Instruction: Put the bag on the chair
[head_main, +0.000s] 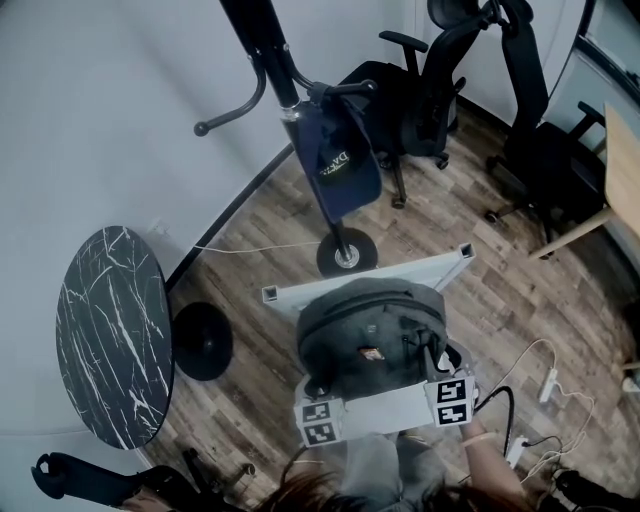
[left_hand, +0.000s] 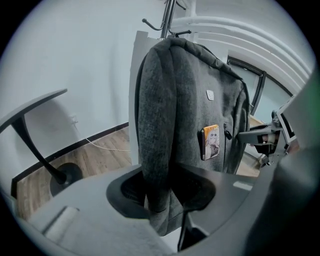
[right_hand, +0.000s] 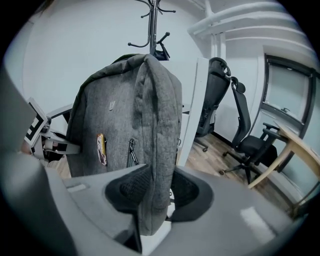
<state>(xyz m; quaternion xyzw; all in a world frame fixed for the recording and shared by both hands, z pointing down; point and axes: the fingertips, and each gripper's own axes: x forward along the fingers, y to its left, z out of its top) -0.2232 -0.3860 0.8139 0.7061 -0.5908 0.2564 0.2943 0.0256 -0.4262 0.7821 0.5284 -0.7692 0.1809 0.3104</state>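
Task status: I judge the placing nearly done. The grey bag (head_main: 370, 335) is set on the white chair (head_main: 372, 280), standing upright on the seat with its rear panel toward the backrest rail.
Bag position: it sits in the middle of the seat. The front pocket and orange tag (left_hand: 211, 141) face me, and nothing else is on the chair.
Left to do: by my reading, draw both grippers clear of the bag and confirm it stands unsupported. It is tall and soft, so it may slump forward.
Left gripper (left_hand: 162, 195): low at the bag's left side edge, pointing inward across the seat. The jaws stand apart with the padded edge between them, and the fabric does not look pinched, so I log it as released.
Right gripper (right_hand: 157, 192): mirrored at the bag's right side edge, at about the same height. Its jaws are also apart, the edge passes between them and I see no squeeze on the fabric, so it is released as well.
Pose overall: both tools are held close to my body and flank the bag's lower corners, with the marker cubes facing up in the head view.
Surroundings: the coat stand (head_main: 275, 60) is behind the chair and well apart from the bag. The round marble table (head_main: 110, 335) is off to the left.
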